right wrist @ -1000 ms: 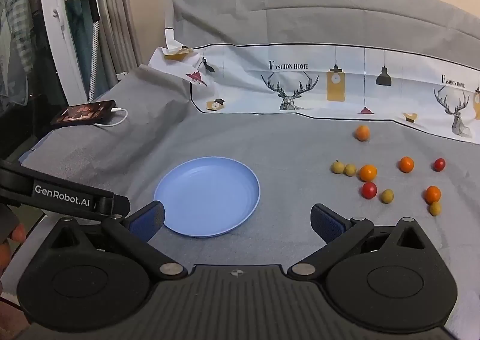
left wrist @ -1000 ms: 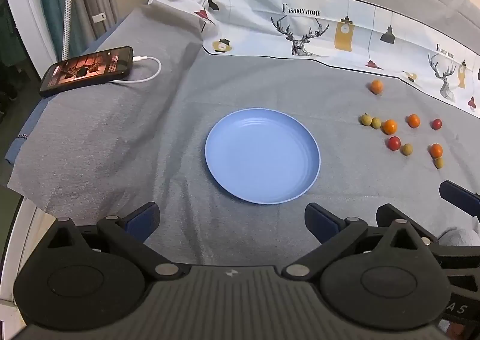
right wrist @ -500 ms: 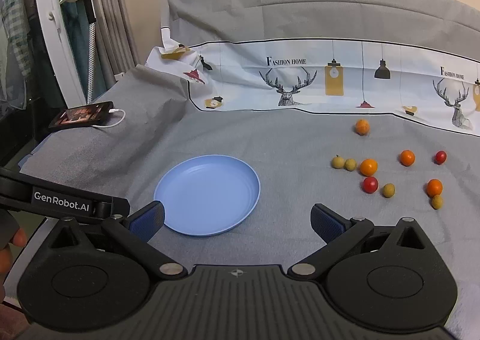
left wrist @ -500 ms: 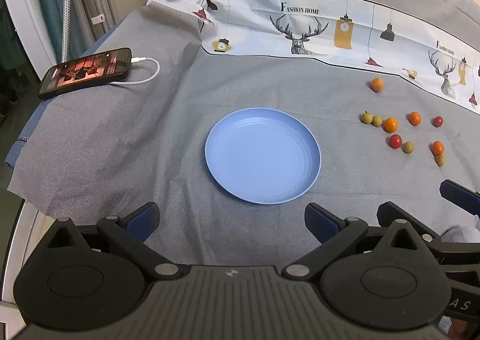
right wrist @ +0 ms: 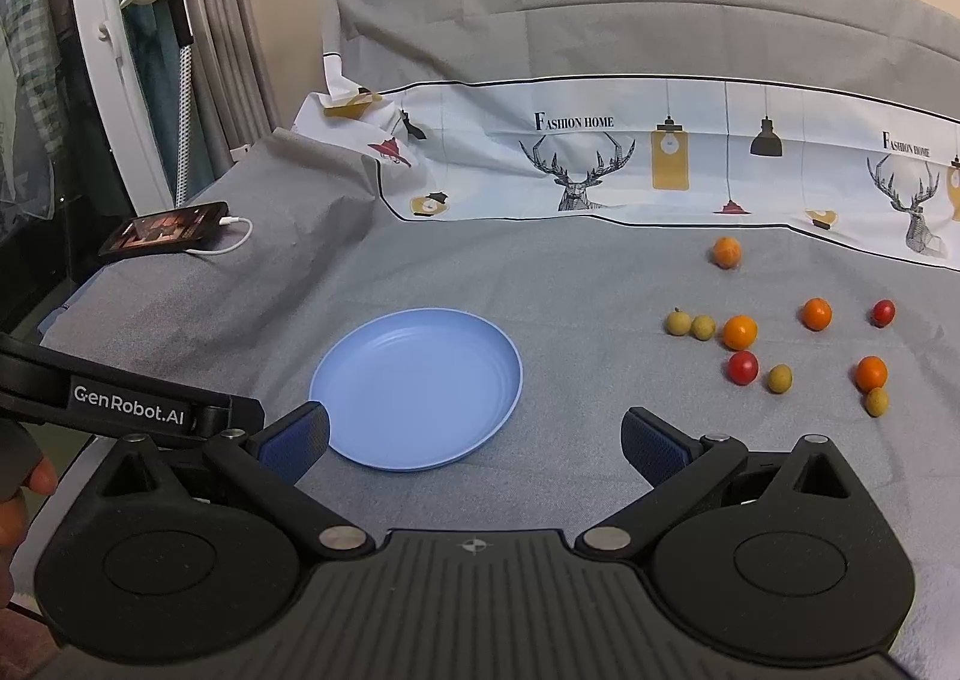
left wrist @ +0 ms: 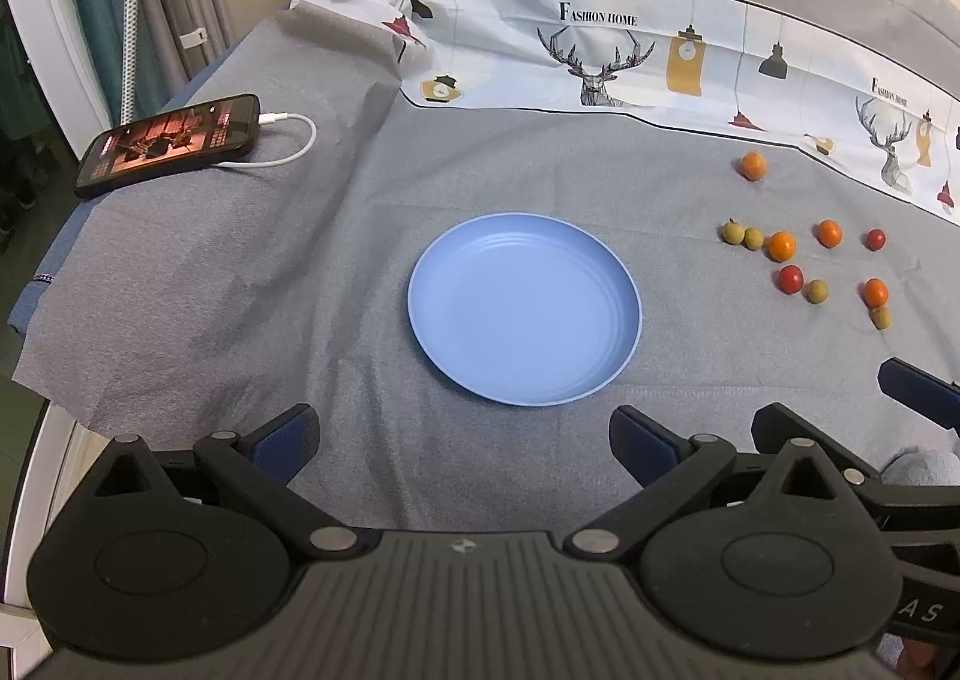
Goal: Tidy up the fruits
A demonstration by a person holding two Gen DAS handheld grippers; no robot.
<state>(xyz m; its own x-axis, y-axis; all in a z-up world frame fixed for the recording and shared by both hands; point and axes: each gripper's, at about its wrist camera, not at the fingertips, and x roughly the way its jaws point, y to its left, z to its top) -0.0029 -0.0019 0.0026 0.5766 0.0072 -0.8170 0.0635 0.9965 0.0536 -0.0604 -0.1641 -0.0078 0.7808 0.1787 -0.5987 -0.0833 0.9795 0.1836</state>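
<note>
An empty blue plate (left wrist: 525, 308) lies on the grey cloth, also in the right wrist view (right wrist: 417, 386). Several small fruits lie scattered to its right: orange ones (left wrist: 782, 246), red ones (left wrist: 790, 279) and yellow-green ones (left wrist: 732, 231); they also show in the right wrist view (right wrist: 740, 332). My left gripper (left wrist: 462, 440) is open and empty, just short of the plate's near rim. My right gripper (right wrist: 474, 437) is open and empty, near the plate's right front rim, with the fruits ahead to its right.
A phone (left wrist: 171, 143) on a white charging cable (left wrist: 288, 143) lies at the far left of the cloth. A patterned white cloth (left wrist: 660, 56) runs along the back. The table edge drops off at the left.
Both grippers have drifted slightly; the view of the plate and fruits has shifted a little. Both grippers stay open and nothing on the cloth has moved.
</note>
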